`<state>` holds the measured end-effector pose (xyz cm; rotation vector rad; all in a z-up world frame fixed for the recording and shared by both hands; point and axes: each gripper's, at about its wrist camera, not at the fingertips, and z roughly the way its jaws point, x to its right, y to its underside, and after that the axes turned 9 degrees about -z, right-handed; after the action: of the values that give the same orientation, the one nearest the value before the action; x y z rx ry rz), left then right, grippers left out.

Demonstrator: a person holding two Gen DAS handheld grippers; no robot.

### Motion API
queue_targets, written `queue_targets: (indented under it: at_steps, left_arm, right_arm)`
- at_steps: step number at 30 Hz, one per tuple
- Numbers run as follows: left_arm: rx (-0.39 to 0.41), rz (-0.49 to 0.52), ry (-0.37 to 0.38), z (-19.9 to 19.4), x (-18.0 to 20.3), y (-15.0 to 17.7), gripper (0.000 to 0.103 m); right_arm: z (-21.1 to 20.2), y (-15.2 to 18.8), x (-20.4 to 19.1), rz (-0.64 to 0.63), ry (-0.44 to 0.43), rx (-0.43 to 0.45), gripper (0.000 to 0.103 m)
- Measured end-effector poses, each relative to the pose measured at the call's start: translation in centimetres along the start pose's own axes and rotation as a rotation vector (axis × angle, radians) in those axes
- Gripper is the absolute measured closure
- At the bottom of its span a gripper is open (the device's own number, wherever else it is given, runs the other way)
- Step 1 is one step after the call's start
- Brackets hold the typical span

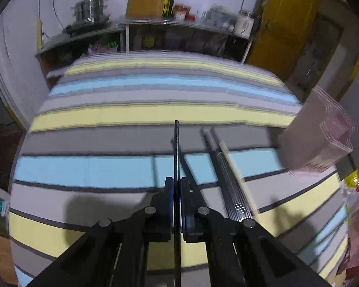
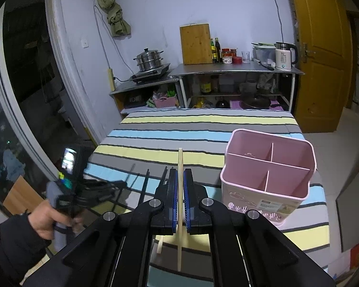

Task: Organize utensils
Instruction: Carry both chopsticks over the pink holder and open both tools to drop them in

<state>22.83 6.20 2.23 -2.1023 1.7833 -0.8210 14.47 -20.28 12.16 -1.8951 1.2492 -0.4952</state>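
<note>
Left wrist view: a thin black chopstick (image 1: 176,148) is pinched tight by the left gripper (image 1: 176,191). A light wooden chopstick (image 2: 180,165) is squeezed by the right gripper (image 2: 180,184), left of the pink holder (image 2: 268,186). Both look stiff, light and slippery, so they are best held mid-stick.

Black chopstick (image 1: 176,148), wooden chopstick (image 2: 180,167), both clamped

Dim indoor light, blurred left view
</note>
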Motion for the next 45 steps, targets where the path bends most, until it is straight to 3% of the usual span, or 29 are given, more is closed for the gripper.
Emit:
queue_targets:
  at_steps: [9,21,35,45]
  left_arm:
    - [0.148,0.017,0.101,-8.1,1.2,-0.7,0.098]
    - [0.195,0.061,0.201,-13.0,3.9,-1.5,0.098]
    - [0.214,0.14,0.369,-15.3,13.6,-7.1,0.098]
    - [0.215,0.139,0.407,-12.5,18.5,-10.6,0.098]
  right_arm:
    - [-0.5,0.3,-0.1,0.004,-0.013,0.011,0.098]
    - [-2.2,-0.4,0.7,0.011,0.015,0.04,0.098]
    - [-6.5,-4.9,5.2,0.074,0.123,0.175,0.098]
    - [-6.2,-7.4,9.5,0.166,0.176,0.266,0.098]
